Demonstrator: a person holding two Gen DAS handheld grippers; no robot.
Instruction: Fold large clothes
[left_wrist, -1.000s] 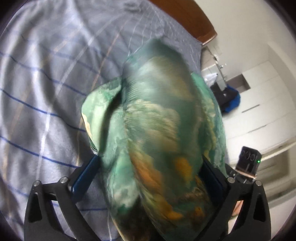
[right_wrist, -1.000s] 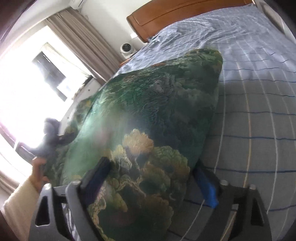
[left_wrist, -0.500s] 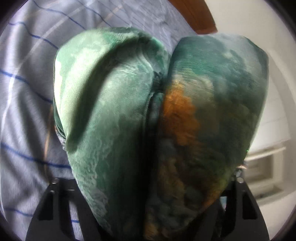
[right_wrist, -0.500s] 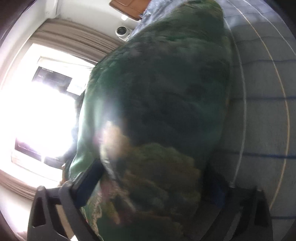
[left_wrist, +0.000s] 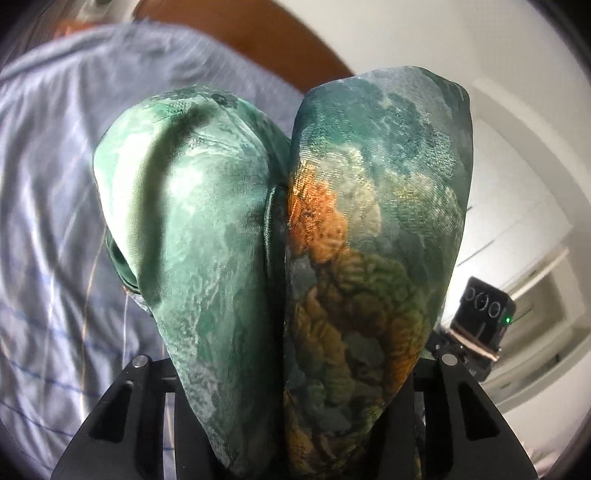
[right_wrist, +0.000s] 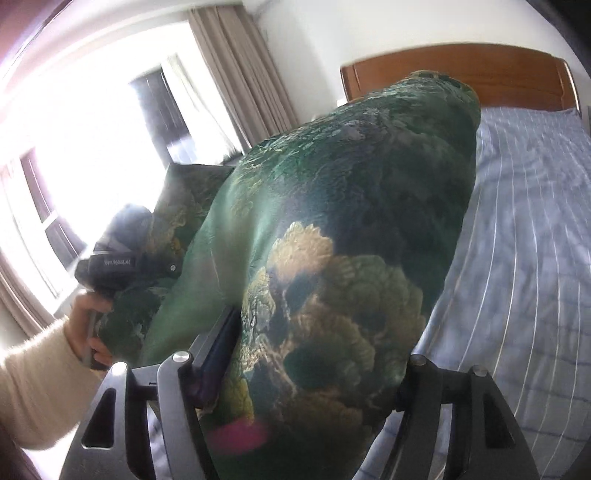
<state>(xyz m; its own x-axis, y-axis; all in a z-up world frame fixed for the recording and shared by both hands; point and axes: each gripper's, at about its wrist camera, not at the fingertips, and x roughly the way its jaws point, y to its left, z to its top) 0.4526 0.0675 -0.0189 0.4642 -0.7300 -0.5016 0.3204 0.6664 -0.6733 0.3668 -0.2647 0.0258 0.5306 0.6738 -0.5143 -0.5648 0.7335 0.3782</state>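
Note:
A large green garment (left_wrist: 207, 206) with orange and yellow cloud-like print is bunched in two lobes between the fingers of my left gripper (left_wrist: 291, 350). Its jaws are closing, and the cloth hangs from them above the bed (left_wrist: 48, 184). In the right wrist view the same garment (right_wrist: 351, 177) bulges up between the fingers of my right gripper (right_wrist: 317, 343), which is also closing on it. Its left pad (right_wrist: 221, 339) presses the fabric and the right pad is hidden. A hand (right_wrist: 85, 314) in a cream sleeve holds the left gripper at the cloth's far corner.
The blue-striped bed sheet (right_wrist: 528, 229) stretches to a wooden headboard (right_wrist: 498, 70). A bright window with beige curtains (right_wrist: 236, 74) stands to the left. White cabinets (left_wrist: 517, 221) fill the right of the left wrist view, with the right gripper's body (left_wrist: 480, 314) in front.
Both grippers have risen from the sheet with the garment and narrowed on it. The cloth now hangs bunched between their fingers, and the headboard has come into view.

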